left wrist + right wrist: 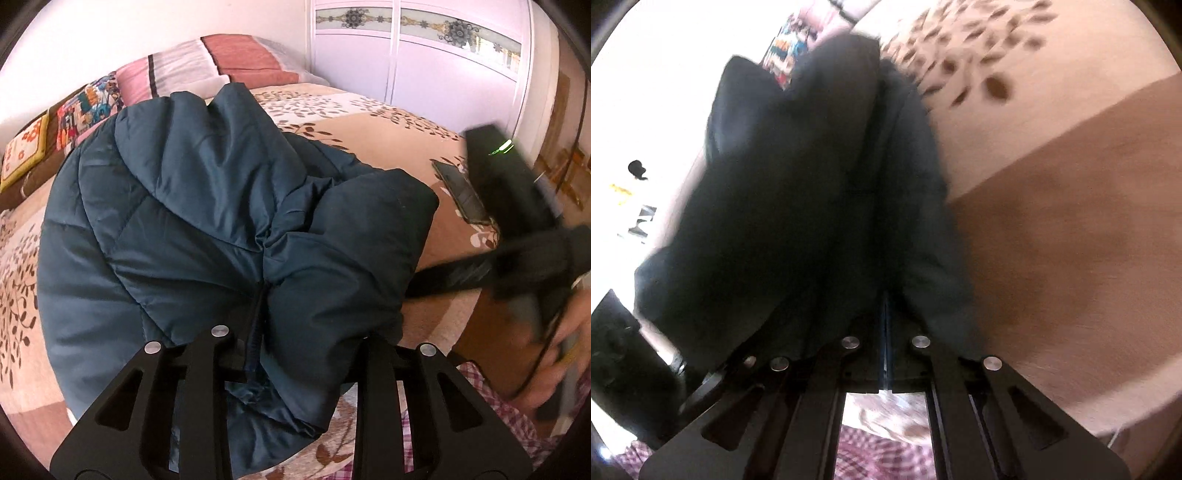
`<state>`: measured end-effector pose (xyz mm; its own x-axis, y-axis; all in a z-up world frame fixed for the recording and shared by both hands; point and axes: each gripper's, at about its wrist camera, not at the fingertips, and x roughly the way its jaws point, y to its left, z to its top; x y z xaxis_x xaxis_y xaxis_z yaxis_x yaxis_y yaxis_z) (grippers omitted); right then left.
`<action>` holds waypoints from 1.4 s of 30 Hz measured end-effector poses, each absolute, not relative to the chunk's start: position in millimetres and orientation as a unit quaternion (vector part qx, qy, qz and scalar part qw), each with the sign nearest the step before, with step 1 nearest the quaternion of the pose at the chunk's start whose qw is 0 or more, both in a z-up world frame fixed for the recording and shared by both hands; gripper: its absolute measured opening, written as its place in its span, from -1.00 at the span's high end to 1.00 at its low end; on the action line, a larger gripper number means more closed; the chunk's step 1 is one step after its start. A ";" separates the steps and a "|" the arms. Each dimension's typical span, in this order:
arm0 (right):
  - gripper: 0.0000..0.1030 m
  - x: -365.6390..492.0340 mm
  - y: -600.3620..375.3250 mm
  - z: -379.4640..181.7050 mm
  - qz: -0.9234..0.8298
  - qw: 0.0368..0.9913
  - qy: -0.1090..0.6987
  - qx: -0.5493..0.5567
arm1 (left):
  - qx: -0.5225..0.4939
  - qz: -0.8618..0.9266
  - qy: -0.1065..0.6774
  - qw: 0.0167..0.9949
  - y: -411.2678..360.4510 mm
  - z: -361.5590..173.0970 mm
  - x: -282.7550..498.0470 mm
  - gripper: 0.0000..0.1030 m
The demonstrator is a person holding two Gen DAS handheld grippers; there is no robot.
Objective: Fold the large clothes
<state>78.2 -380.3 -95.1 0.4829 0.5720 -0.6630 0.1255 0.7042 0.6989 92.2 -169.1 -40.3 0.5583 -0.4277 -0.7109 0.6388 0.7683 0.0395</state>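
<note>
Bed (369, 122) fills both views, leaf-patterned spread in cream and tan, pillows (207, 66) stacked at the far end against the wall, wardrobe doors (424, 55) beyond. On it lies the task's thing — a dark teal quilted jacket (184, 206), puffy, bunched into a mound across the near half of the bed, one padded section lapped over toward the right with the zip line running down to the near edge. A dark flat phone (461, 195) rests on the spread well right of the jacket. Left gripper (291, 354) has its jaws part-way apart with a thick fold of jacket hem bulging between them; the fabric fills the gap, so it reads as a grip on the jacket. Right gripper (886, 332) — view blurred and dark — shows fingers drawn tight together with only a thin edge of dark cloth in the slit, jacket fabric rising just ahead; clamped on the jacket's edge, by my judgement. From the left view the right unit (517, 206) sits off to the right, a hand (565, 347) behind it. Step in hand looks like a mid-fold carry of the near hem. Next move calls for both grips drawing the hem level and laying it flat, padding smoothed before release.
</note>
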 end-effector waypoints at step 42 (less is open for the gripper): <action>1.00 160.1 -306.8 9.6 0.106 0.859 0.478 0.150 | -0.141 -0.193 0.454 0.858 25.3 -35.9 79.9 -0.39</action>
<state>160.1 -306.8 9.6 0.5198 0.3256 -0.7898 -0.0393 0.9327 0.3586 79.9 25.3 -35.9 0.5131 -0.4595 -0.7249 0.2036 0.8857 -0.4172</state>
